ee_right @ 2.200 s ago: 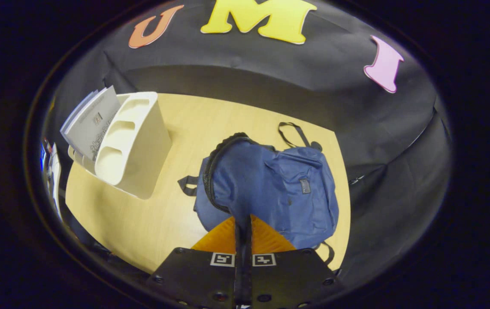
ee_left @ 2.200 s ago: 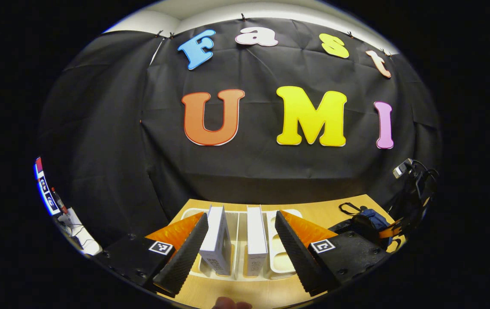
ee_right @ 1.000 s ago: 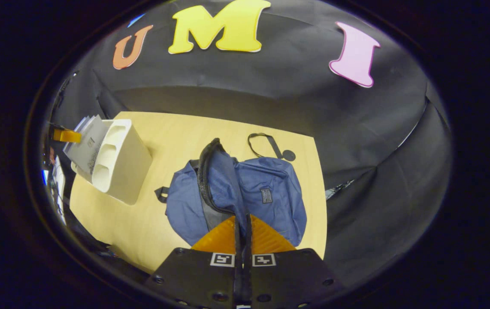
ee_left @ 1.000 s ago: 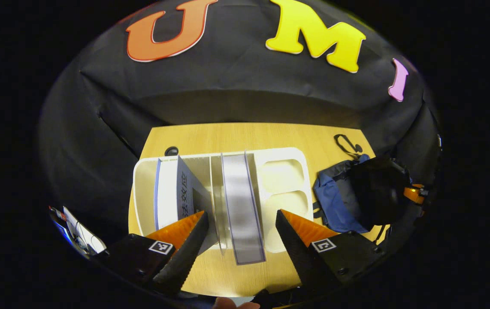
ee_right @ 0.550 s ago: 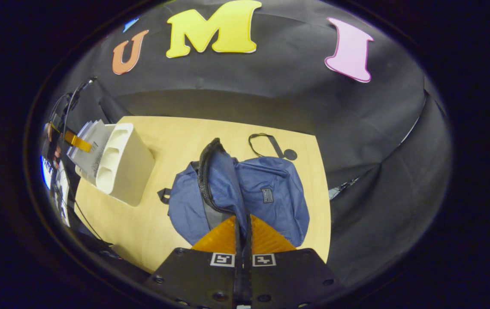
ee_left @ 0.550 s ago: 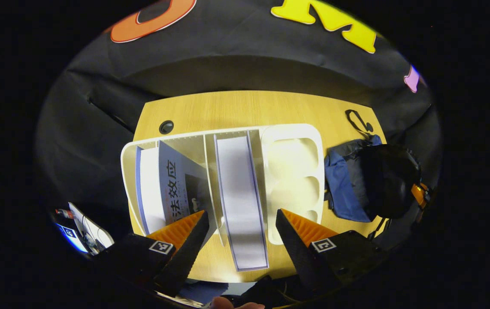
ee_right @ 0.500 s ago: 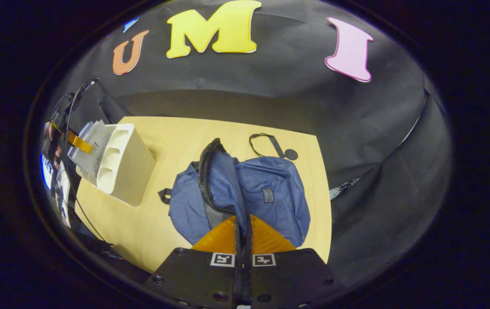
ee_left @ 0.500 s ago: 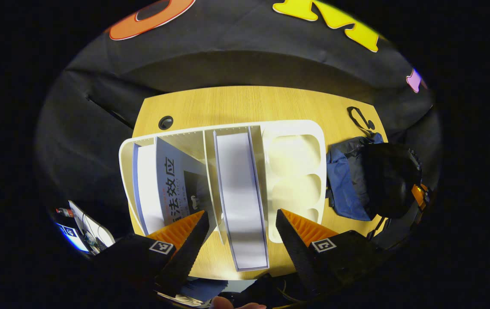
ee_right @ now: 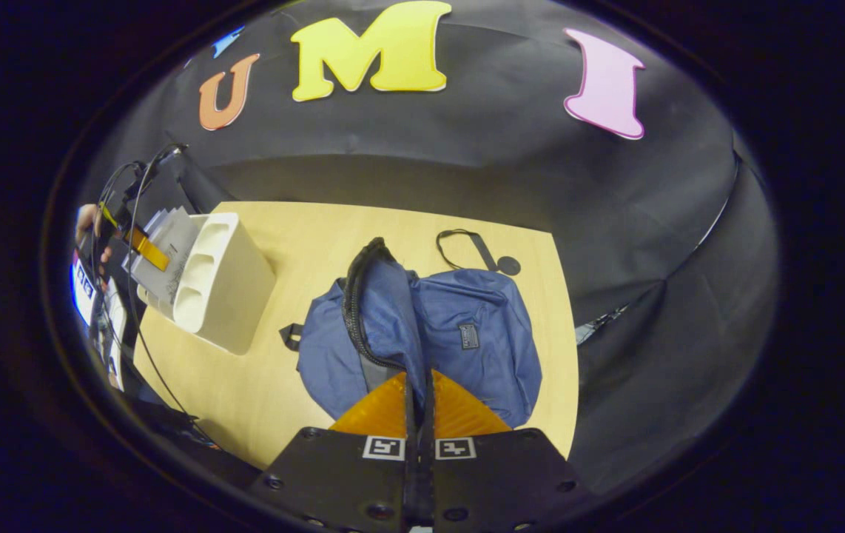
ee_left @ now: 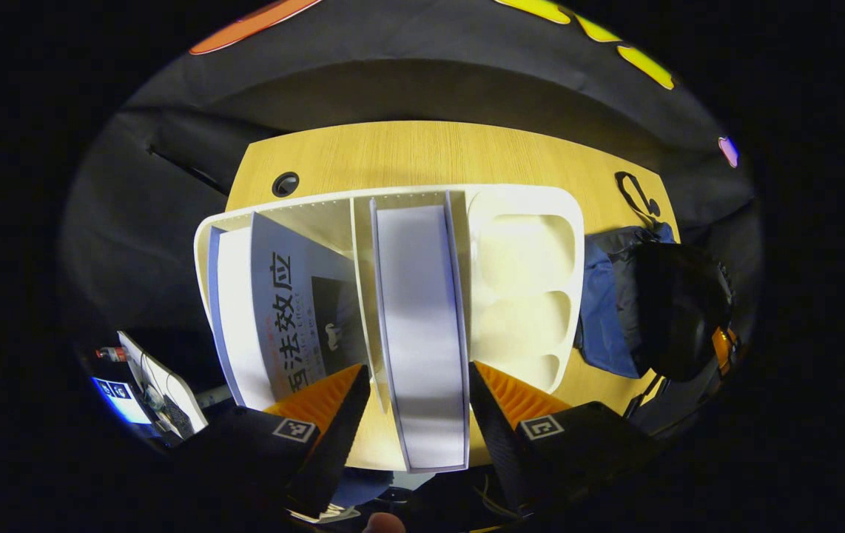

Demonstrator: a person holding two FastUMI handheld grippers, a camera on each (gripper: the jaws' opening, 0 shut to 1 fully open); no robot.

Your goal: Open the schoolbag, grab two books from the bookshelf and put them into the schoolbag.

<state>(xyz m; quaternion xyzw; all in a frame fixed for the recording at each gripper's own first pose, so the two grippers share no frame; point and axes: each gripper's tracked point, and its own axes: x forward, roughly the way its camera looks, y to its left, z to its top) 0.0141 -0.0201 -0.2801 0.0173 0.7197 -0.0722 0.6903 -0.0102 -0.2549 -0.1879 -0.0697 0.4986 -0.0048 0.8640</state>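
A white bookshelf [ee_left: 526,252] stands on the table with two books in it. My left gripper [ee_left: 417,368] is open above it, one finger on each side of the white-edged book [ee_left: 419,296] in the middle slot. A grey book [ee_left: 282,303] leans in the left slot. The blue schoolbag [ee_right: 474,333] lies unzipped on the table. My right gripper [ee_right: 419,379] is shut on the edge of its flap and holds that edge up. The schoolbag [ee_left: 600,311] shows to the right of the shelf with the right gripper [ee_left: 681,311] over it. The left gripper [ee_right: 134,244] hangs over the bookshelf [ee_right: 223,289].
The wooden table [ee_left: 422,152] has a round cable hole [ee_left: 285,183] behind the shelf. A black strap loop [ee_right: 467,248] lies beyond the bag. Black cloth walls close in the far and right sides. Small items and cables [ee_left: 149,377] sit off the table's left edge.
My left gripper has tipped downward and come closer to the shelf, its fingers now straddling the middle book. The right gripper has lifted the flap's edge, opening the bag wider.
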